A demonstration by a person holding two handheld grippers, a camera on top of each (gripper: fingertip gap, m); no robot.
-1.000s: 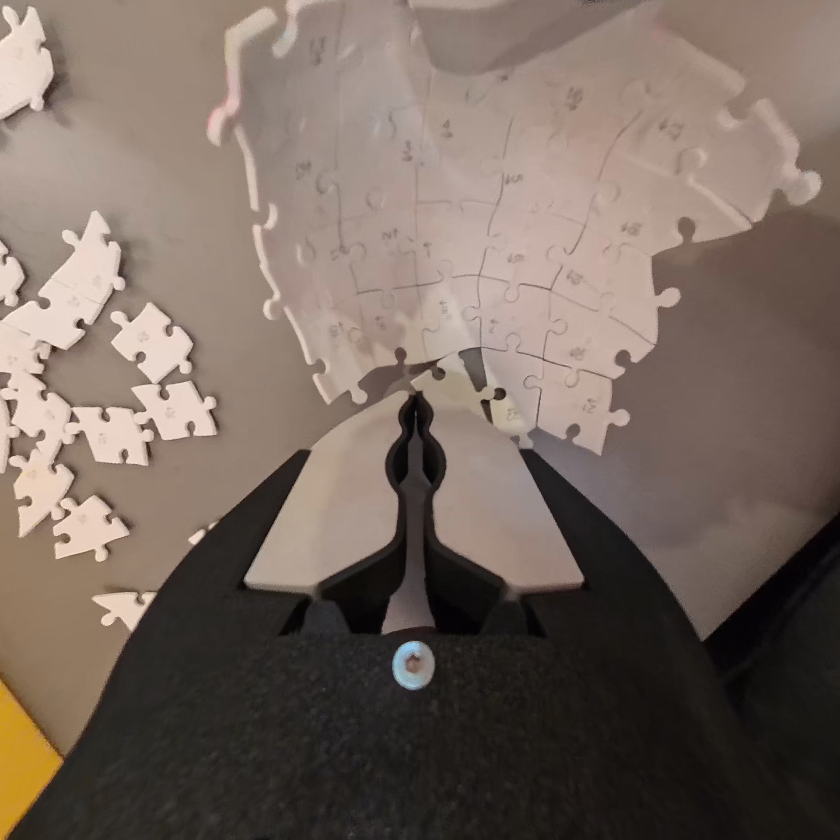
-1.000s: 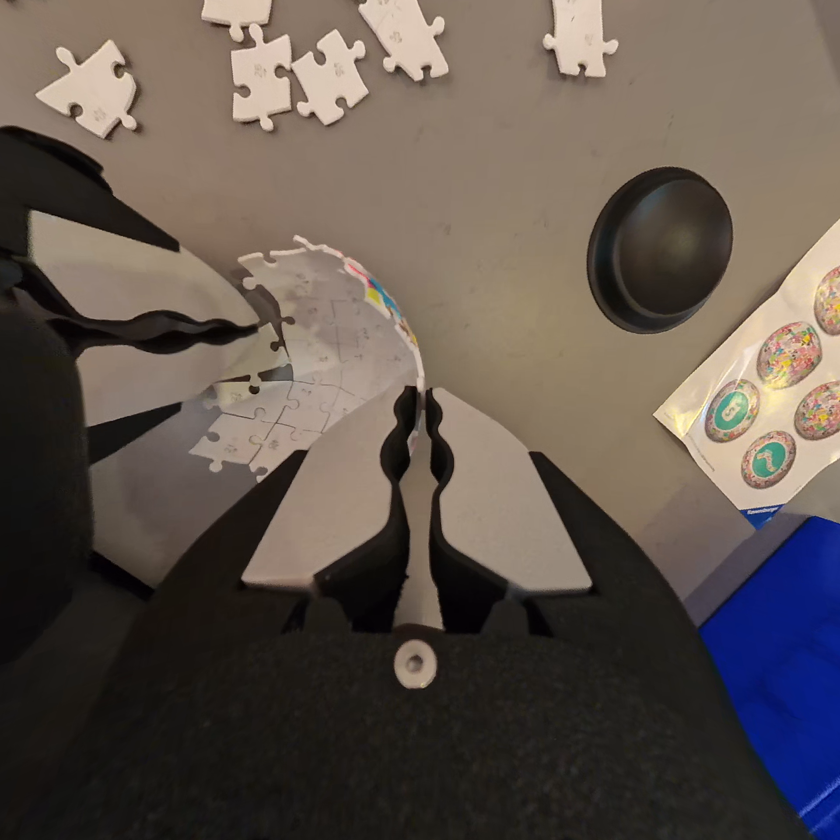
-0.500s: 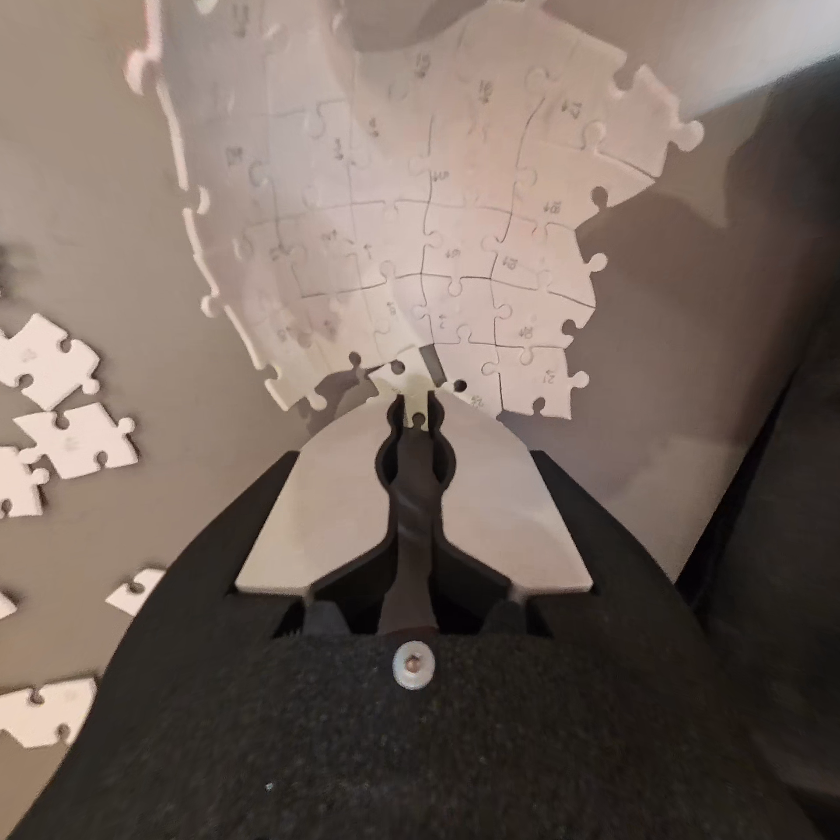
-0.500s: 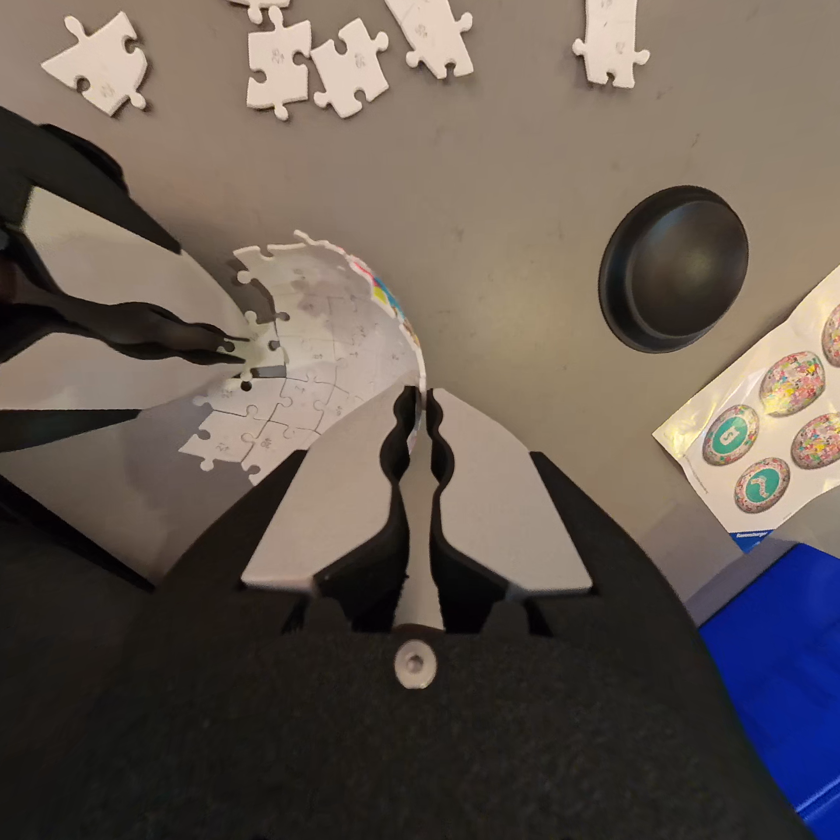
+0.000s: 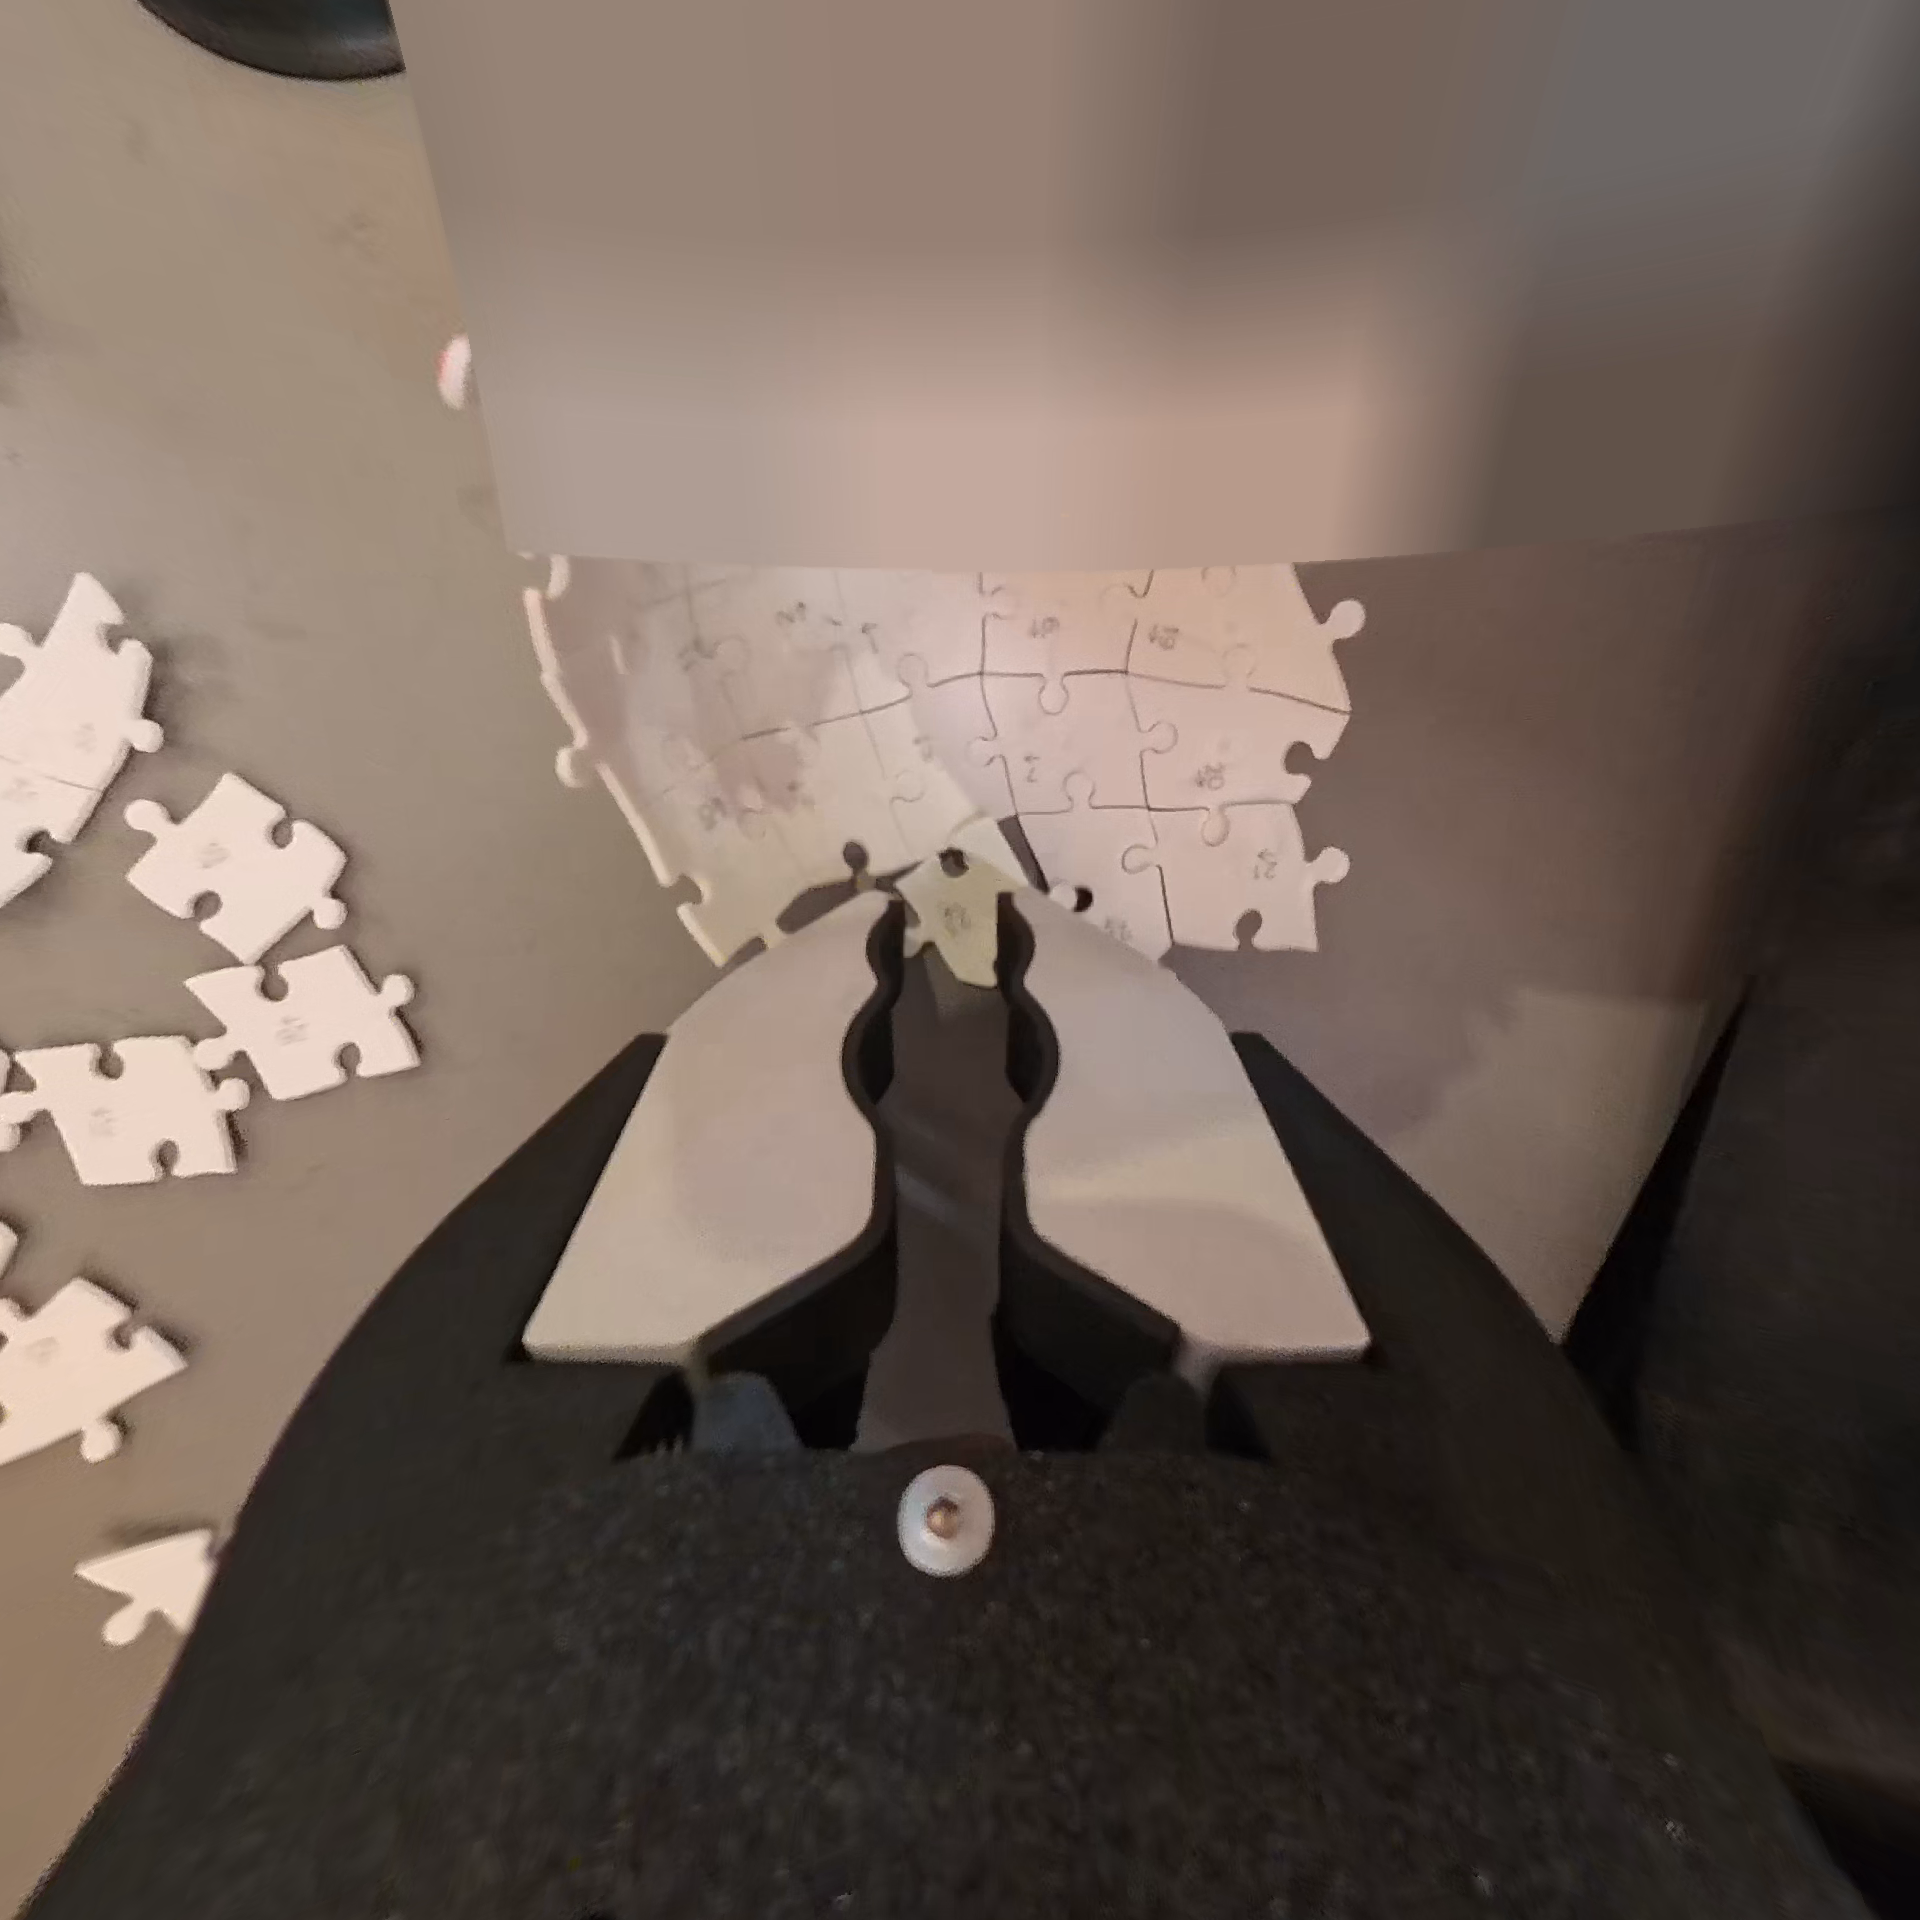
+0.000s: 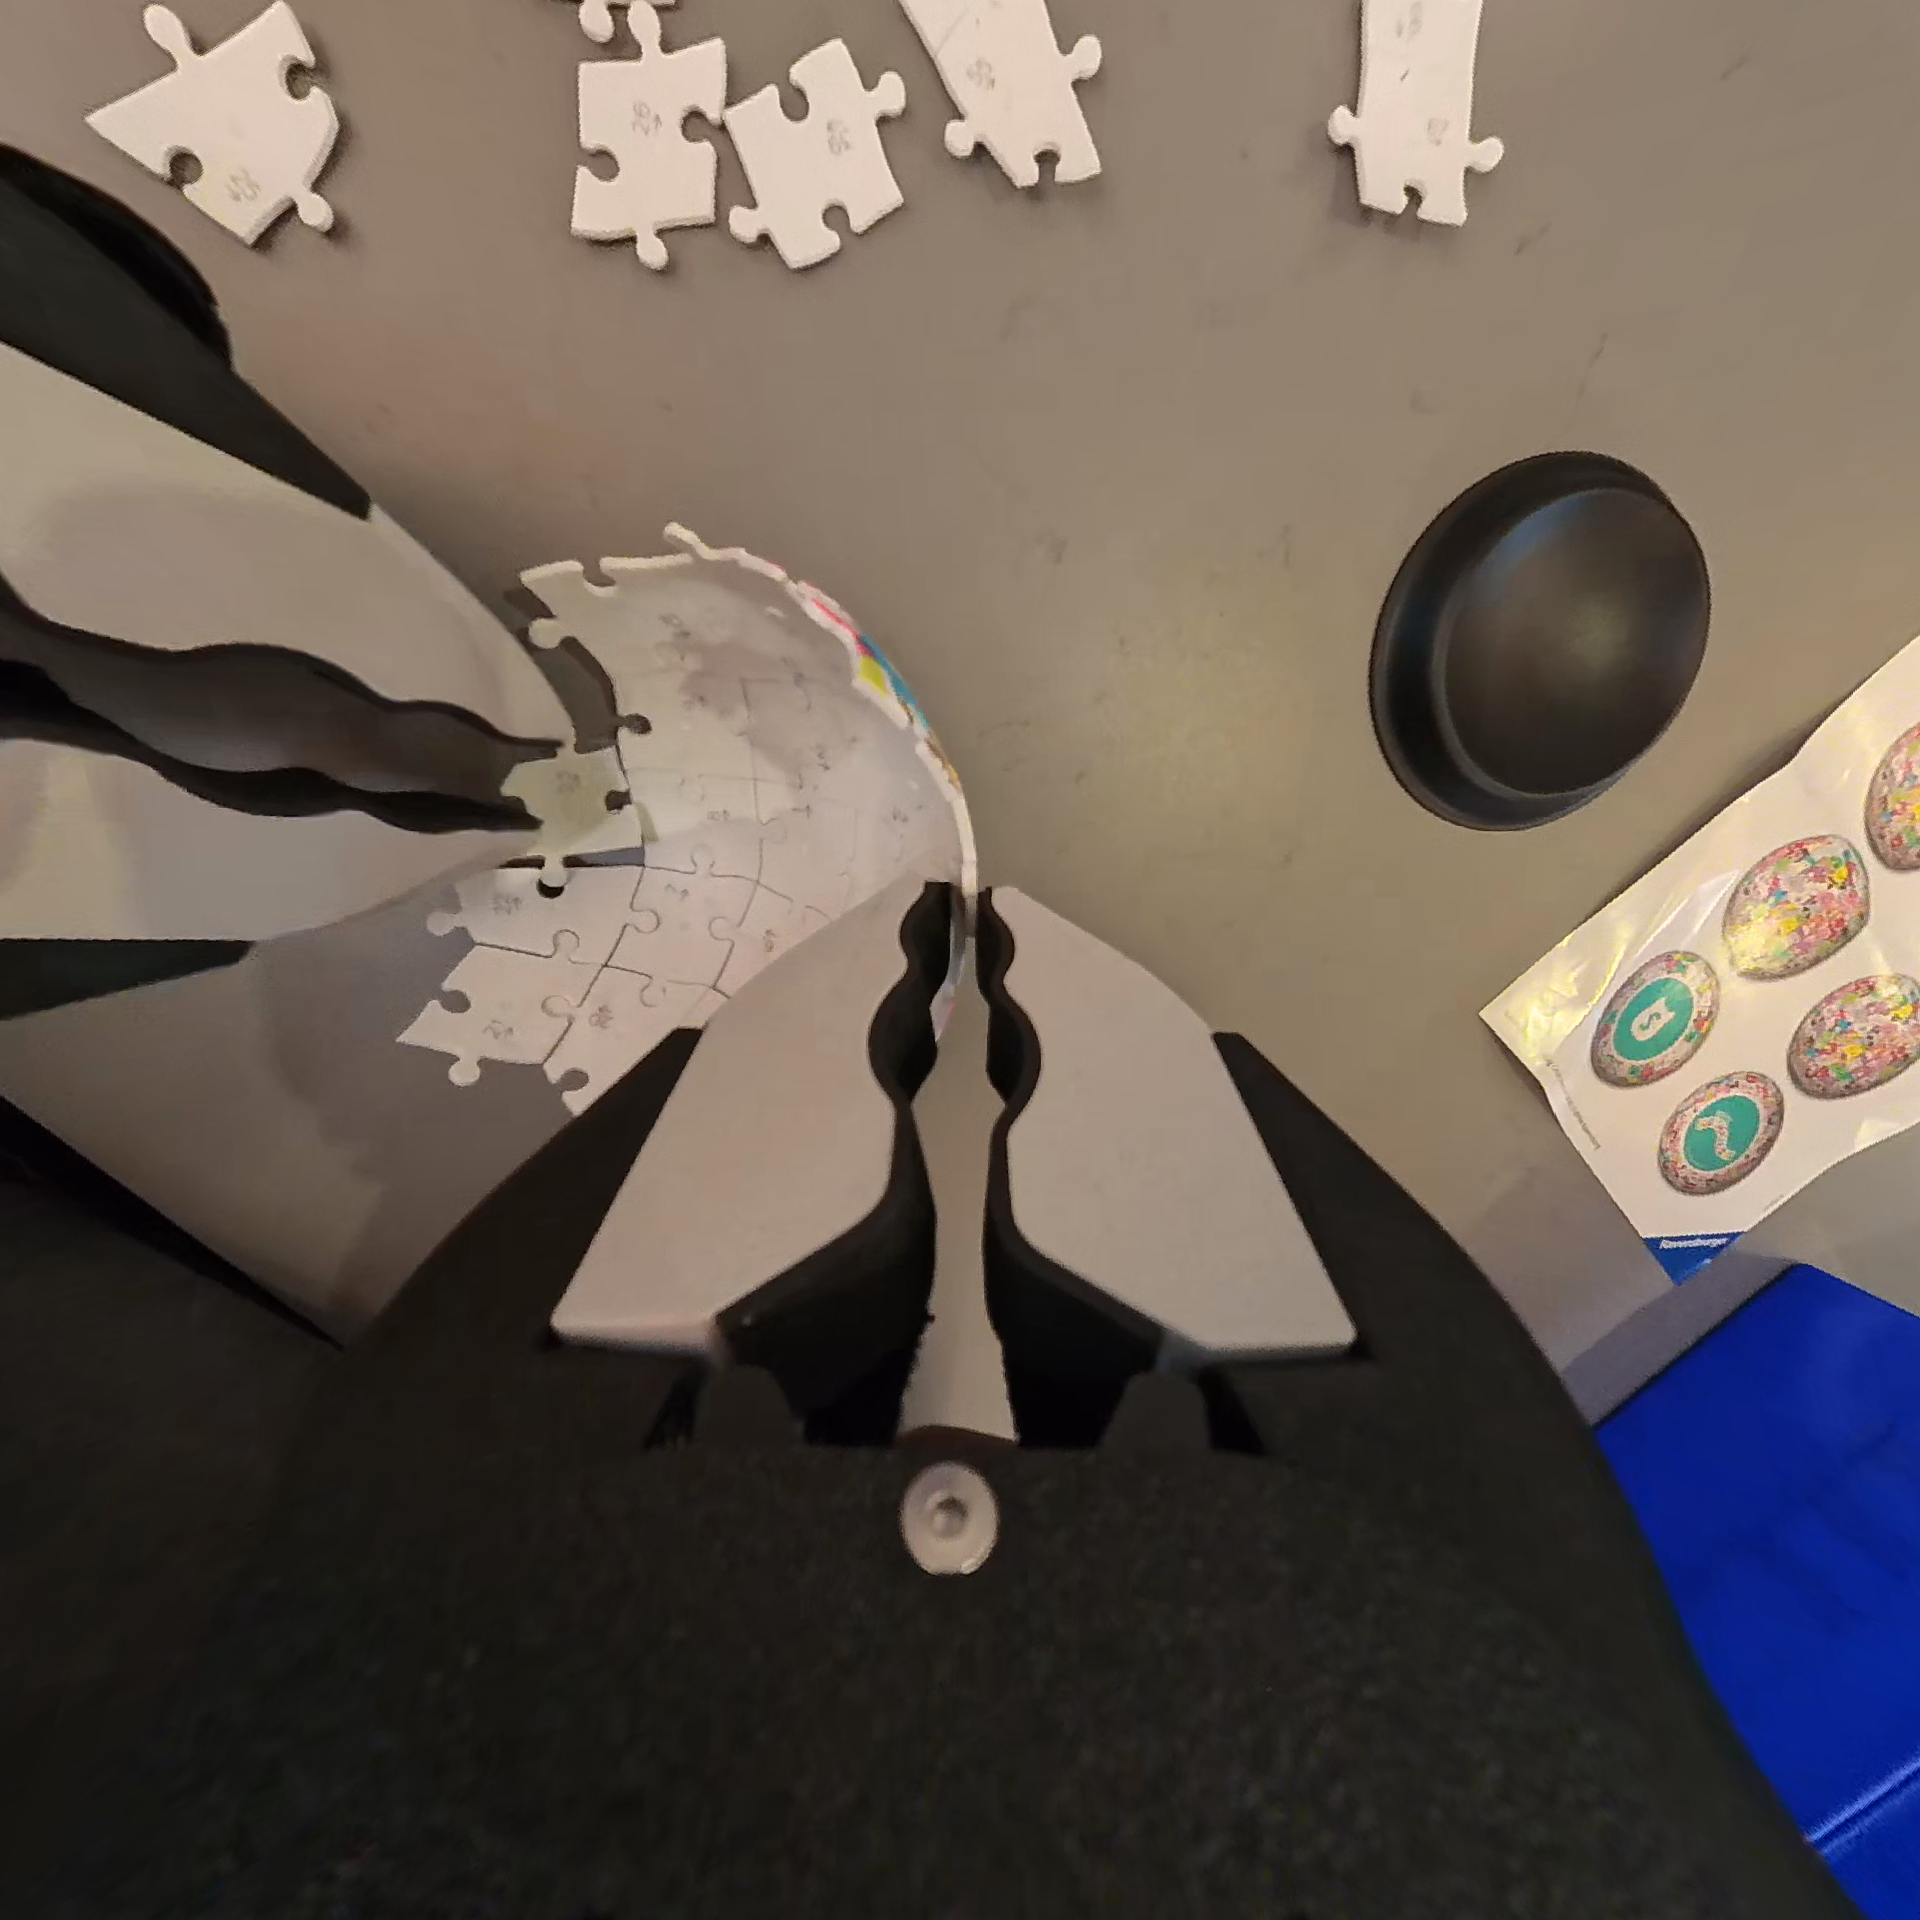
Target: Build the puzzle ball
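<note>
The partly built puzzle ball is a curved white shell (image 5: 1091,727) of joined pieces, with its inside facing me and its top under a blurred patch. In the right wrist view the shell (image 6: 748,790) shows a coloured outer rim. My right gripper (image 6: 966,909) is shut on the shell's thin rim and holds it above the grey table. My left gripper (image 5: 951,920) is at the shell's lower edge with its jaws slightly apart. A single white puzzle piece (image 5: 956,925) lies between its fingertips, against a gap in the edge. The piece also shows in the right wrist view (image 6: 571,795).
Several loose white pieces lie on the grey table to the left (image 5: 239,883) and along the far side (image 6: 644,145). A black domed stand (image 6: 1543,639), a glossy printed sheet (image 6: 1766,987) and a blue box (image 6: 1787,1507) are to the right. The grippers' ends are close to 9 cm from one another.
My left gripper has pushed the piece up to the shell's edge and its jaws have widened. The shell has tilted and come closer in the left wrist view. My right gripper keeps its grip on the rim.
</note>
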